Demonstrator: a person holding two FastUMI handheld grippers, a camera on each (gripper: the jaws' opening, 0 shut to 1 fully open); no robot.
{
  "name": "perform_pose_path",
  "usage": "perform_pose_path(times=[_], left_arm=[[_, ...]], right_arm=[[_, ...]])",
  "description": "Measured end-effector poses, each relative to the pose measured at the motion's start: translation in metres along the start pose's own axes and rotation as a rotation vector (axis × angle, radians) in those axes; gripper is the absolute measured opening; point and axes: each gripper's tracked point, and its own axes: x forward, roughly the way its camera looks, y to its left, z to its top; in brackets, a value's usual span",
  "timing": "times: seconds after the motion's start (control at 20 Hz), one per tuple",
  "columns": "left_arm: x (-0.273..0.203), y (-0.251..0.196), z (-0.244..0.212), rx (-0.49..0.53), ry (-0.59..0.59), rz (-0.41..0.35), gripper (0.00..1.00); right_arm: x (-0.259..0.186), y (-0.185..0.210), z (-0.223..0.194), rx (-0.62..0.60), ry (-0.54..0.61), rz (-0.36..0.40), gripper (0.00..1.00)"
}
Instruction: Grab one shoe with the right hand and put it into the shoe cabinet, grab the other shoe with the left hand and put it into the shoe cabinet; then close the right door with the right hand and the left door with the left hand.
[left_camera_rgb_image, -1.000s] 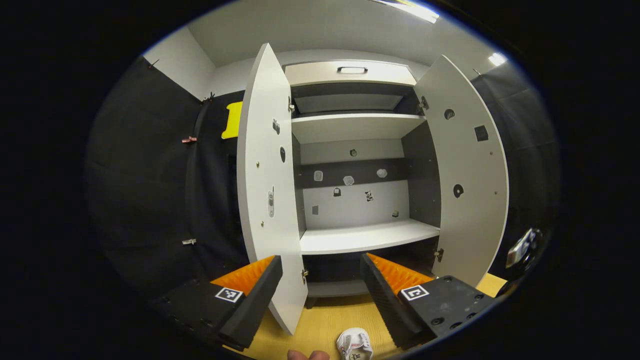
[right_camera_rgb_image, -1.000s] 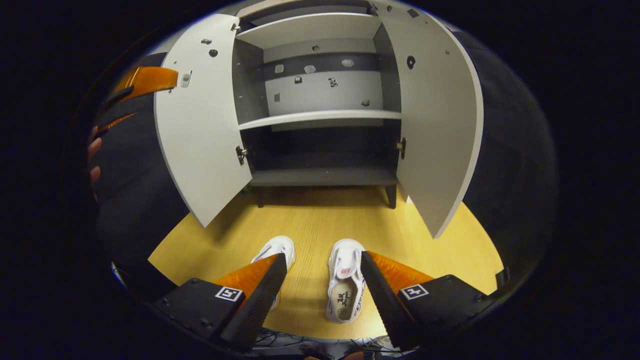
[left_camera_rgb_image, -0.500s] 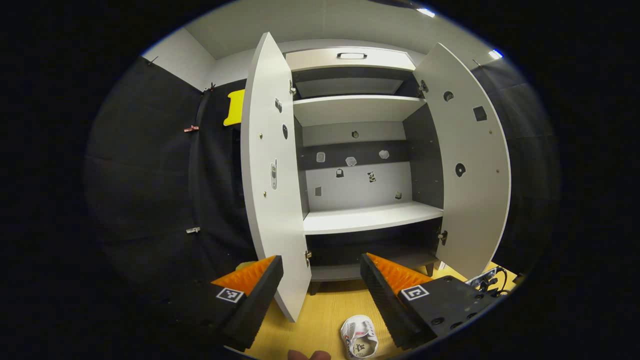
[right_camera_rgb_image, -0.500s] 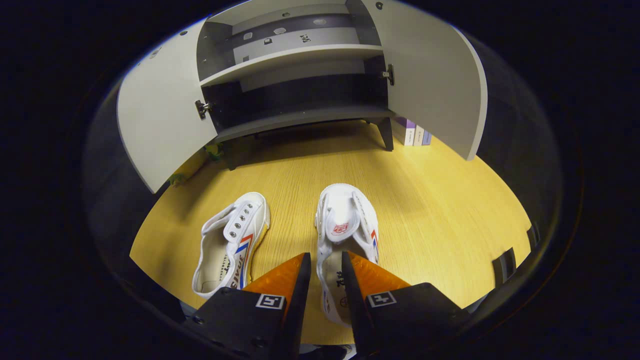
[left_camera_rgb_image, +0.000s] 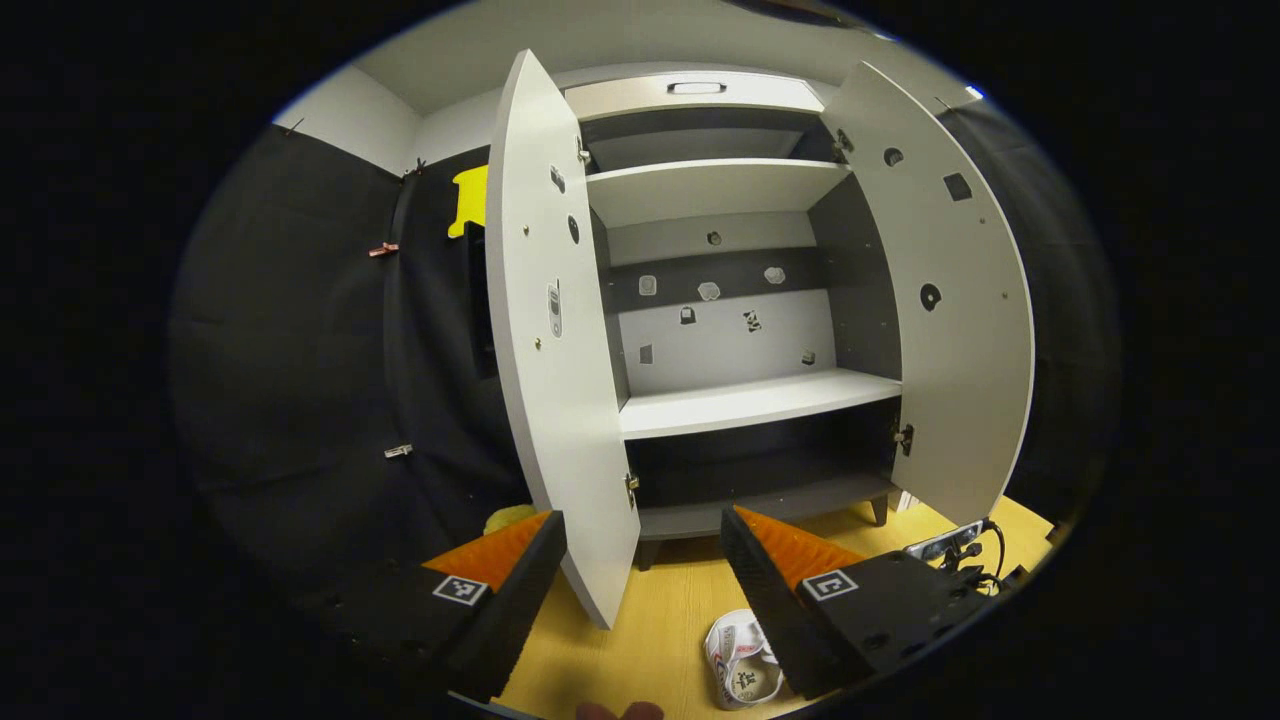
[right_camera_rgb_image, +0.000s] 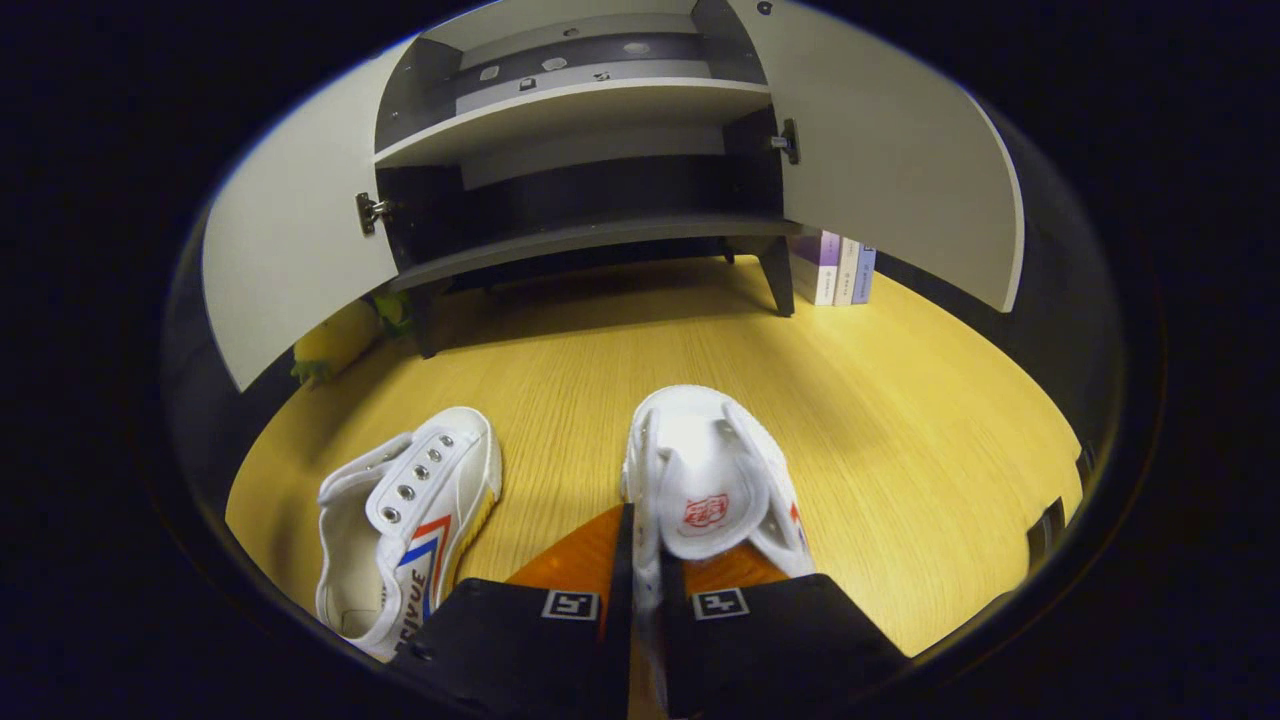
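Note:
Two white canvas shoes lie on the wooden floor in front of the open shoe cabinet (right_camera_rgb_image: 600, 240). In the right gripper view, my right gripper (right_camera_rgb_image: 640, 515) is shut on the left side wall of the right-hand shoe (right_camera_rgb_image: 710, 480). The other shoe (right_camera_rgb_image: 410, 510), with red and blue stripes, lies apart on its left. In the left gripper view, my left gripper (left_camera_rgb_image: 640, 560) hangs open and holds nothing, facing the cabinet (left_camera_rgb_image: 750, 400). One shoe (left_camera_rgb_image: 740, 670) shows low between its fingers. Both cabinet doors, left (left_camera_rgb_image: 555, 400) and right (left_camera_rgb_image: 960, 330), stand wide open.
Several books (right_camera_rgb_image: 840, 270) stand by the cabinet's right leg. A yellow soft toy (right_camera_rgb_image: 335, 340) lies under the left door (right_camera_rgb_image: 290, 270). A power strip with cables (left_camera_rgb_image: 950, 545) lies on the floor at the right. A fingertip (left_camera_rgb_image: 620, 712) shows at the bottom edge.
My right gripper has come down over the right-hand shoe and shut on its side wall. The left gripper has tilted down a little and stays open.

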Motion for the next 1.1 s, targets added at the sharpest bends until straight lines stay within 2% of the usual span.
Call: perform_pose_path(times=[0.05,0.1,0.15,0.55,0.75,1.0,1.1], left_arm=[[0.001,-0.001,-0.001,0.004,0.004,-0.003,0.98],[0.003,-0.001,-0.002,0.005,0.005,-0.005,0.98],[0.004,-0.002,-0.002,0.006,0.003,-0.006,0.97],[0.009,0.0,0.009,-0.012,-0.005,-0.019,0.98],[0.011,0.002,0.014,-0.004,-0.002,-0.029,0.98],[0.014,-0.006,0.021,-0.074,-0.008,-0.064,0.98],[0.016,-0.009,0.027,-0.071,-0.026,-0.074,0.98]], right_arm=[[-0.003,0.002,0.002,0.003,-0.012,0.004,0.11],[-0.003,0.001,0.003,0.001,-0.011,0.013,0.11],[-0.004,0.001,0.002,0.004,-0.001,0.025,0.06],[-0.045,0.003,0.051,0.037,0.01,0.102,0.06],[-0.082,0.013,0.114,0.025,-0.028,0.142,0.06],[-0.122,0.032,0.214,0.01,-0.117,0.164,0.06],[-0.13,0.041,0.252,0.0,-0.148,0.17,0.06]])
